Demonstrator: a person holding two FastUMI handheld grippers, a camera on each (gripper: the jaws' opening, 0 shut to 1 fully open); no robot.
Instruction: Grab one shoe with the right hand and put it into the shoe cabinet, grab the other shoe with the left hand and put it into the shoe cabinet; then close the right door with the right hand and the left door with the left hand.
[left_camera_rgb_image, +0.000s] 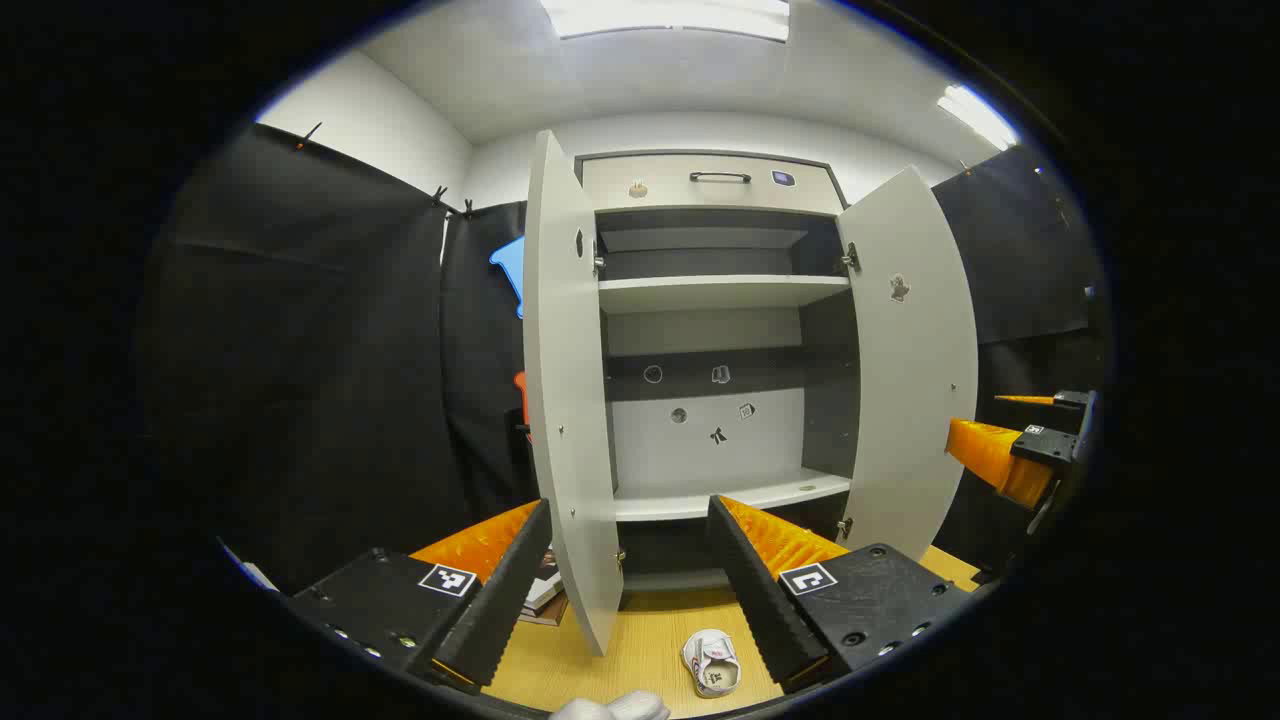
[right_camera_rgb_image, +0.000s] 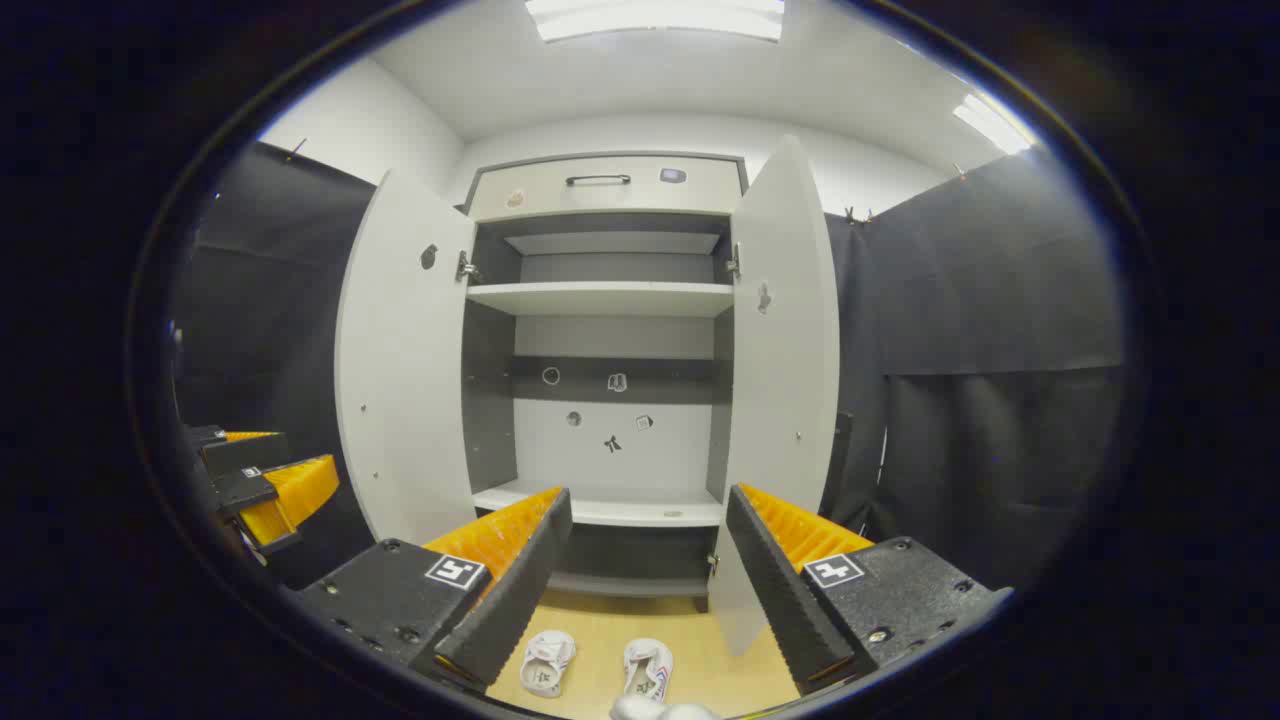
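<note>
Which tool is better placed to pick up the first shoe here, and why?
Right, probably. The right tool is open with both shoes on the floor between its fingers. The left tool frames one shoe and the left door.

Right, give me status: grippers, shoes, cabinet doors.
Left hand-held gripper open, empty. Right hand-held gripper open, empty. Both shoes on the floor before the shoe cabinet. Both doors open.
</note>
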